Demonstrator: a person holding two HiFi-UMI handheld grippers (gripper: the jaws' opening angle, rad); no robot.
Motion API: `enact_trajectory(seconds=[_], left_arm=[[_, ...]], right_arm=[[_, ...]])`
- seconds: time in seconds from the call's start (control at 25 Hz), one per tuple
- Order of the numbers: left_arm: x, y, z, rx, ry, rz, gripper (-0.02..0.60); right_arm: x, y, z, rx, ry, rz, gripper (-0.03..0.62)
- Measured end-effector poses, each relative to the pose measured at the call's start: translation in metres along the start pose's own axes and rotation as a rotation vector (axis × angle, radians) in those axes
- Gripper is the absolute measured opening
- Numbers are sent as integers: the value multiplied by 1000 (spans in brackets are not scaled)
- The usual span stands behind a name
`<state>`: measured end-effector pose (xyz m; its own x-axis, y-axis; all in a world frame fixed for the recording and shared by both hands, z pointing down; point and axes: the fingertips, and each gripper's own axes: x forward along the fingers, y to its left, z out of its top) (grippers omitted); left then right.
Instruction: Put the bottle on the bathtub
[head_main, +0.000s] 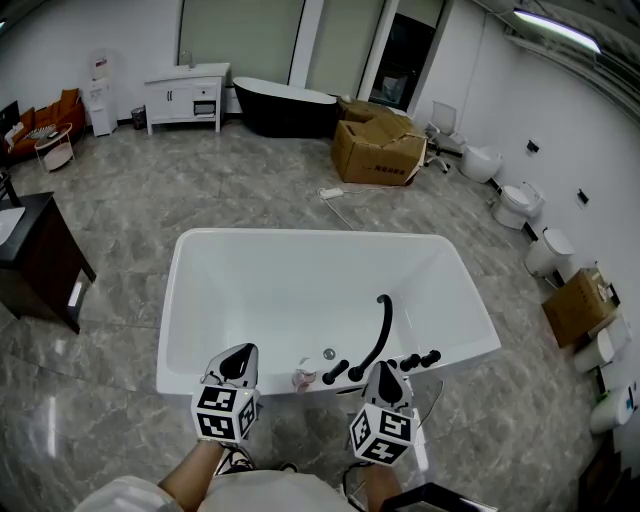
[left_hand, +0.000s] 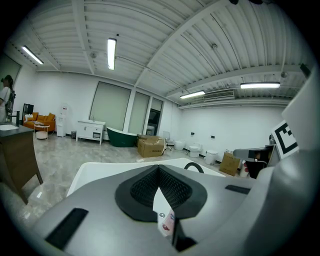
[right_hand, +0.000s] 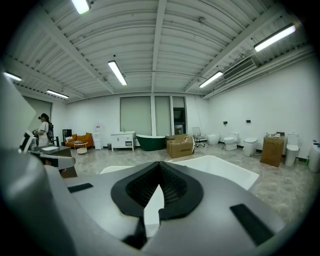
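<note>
**Bottle on the tub rim; little left to do**

The bottle stands on the near rim of the tub, just left of the black faucet and its handles. It looks upright, though it is small in the head view. It sits between the two grippers and touches neither.

The left gripper hangs over the rim to the bottle's left. Its jaws meet at the tips with nothing held. Through the narrow wedge behind the tips, its own view shows only white tub and a glimpse of the bottle below. The right gripper is by the faucet base, jaws likewise together and empty.

Judging from this, the placing is done: the bottle rests on the tub, released. Nothing seems left but drawing the grippers back without knocking it.
</note>
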<state>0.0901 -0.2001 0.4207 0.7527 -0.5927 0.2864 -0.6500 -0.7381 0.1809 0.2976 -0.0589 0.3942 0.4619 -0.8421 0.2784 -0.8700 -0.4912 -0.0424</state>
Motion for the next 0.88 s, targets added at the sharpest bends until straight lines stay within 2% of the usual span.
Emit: enact_trajectory(seconds=[0.6, 0.88], left_arm=[[11, -14, -4, 11, 12, -43, 3], [6, -13, -5, 6, 17, -34, 3]], right_arm=[[-9, -15, -3, -1, 4, -40, 26], [-14, -14, -5, 1, 13, -40, 26]])
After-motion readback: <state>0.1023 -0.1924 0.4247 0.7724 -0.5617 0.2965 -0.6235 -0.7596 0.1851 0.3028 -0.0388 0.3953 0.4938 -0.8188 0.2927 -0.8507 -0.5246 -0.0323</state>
